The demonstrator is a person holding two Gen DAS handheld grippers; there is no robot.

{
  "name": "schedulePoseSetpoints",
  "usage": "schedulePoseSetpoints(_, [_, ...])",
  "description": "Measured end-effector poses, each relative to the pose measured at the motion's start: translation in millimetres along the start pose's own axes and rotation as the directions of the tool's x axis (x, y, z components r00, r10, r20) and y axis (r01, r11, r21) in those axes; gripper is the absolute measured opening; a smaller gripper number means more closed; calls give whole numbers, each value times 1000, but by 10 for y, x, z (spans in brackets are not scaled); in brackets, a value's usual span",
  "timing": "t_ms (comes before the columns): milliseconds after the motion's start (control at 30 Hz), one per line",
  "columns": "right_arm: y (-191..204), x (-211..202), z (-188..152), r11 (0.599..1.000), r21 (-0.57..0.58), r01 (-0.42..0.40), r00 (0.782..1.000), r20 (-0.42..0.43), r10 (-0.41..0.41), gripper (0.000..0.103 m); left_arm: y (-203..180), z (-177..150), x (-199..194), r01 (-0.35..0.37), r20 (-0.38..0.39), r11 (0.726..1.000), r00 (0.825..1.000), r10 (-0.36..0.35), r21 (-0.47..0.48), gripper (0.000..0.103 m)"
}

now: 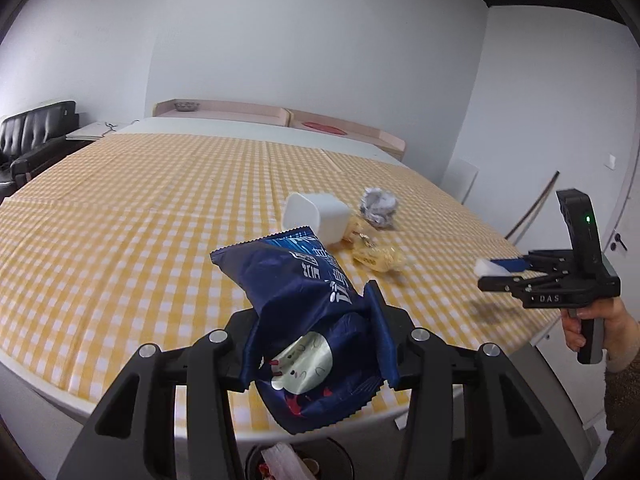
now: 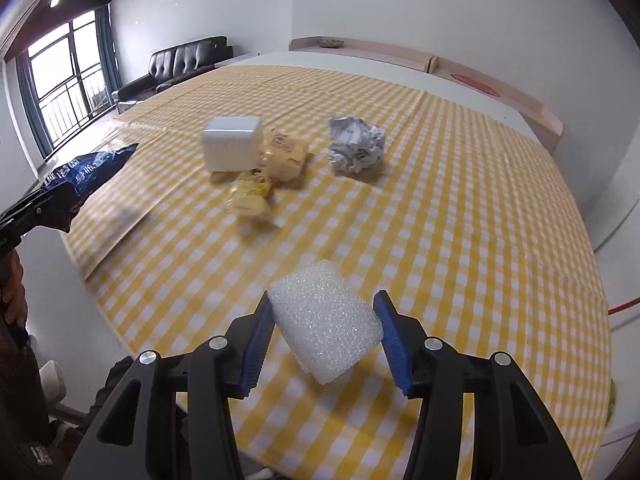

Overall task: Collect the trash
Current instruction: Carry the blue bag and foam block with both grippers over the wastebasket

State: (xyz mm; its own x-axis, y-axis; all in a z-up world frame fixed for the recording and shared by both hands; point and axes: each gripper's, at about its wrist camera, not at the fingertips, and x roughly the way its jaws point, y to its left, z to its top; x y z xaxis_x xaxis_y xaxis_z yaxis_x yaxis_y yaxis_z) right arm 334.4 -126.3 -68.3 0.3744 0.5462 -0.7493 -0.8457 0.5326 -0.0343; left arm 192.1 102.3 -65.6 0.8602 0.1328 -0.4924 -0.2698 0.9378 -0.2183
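Observation:
My left gripper (image 1: 316,356) is shut on a dark blue snack bag (image 1: 296,300) and holds it above the table's near edge, over a bin (image 1: 296,462) below. My right gripper (image 2: 324,336) is shut on a white foam block (image 2: 324,324) above the table; it also shows in the left wrist view (image 1: 486,269). On the yellow checked tablecloth (image 2: 460,220) lie a white plastic tub (image 2: 232,148) on its side, yellow wrappers (image 2: 264,176) and a crumpled paper ball (image 2: 356,146).
A round bin with trash in it sits under the table's front edge. A black sofa (image 2: 184,60) stands beyond the table on the left. A pink shelf (image 2: 400,52) runs along the far wall. A window (image 2: 60,80) is at the left.

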Motion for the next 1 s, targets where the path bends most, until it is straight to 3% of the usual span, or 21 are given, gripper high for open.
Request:
schedulePoseSetpoints(67, [102, -37, -41, 999, -25, 28, 1000, 3, -28, 54, -29, -53, -87, -1, 4, 1000, 1000, 1, 3, 46])
schedulePoseSetpoints(267, [301, -158, -166, 1000, 9, -20, 1000, 18, 20, 54, -113, -214, -292, 34, -2, 999, 999, -34, 13, 46])
schedulePoseSetpoints(400, [486, -246, -260, 1000, -2, 6, 998, 55, -6, 54, -156, -353, -414, 30, -13, 999, 999, -29, 29, 46])
schedulePoseSetpoints(1000, [1143, -377, -673, 984, -68, -166, 981, 93, 172, 54, -287, -896, -767, 18, -108, 992, 994, -5, 128, 46])
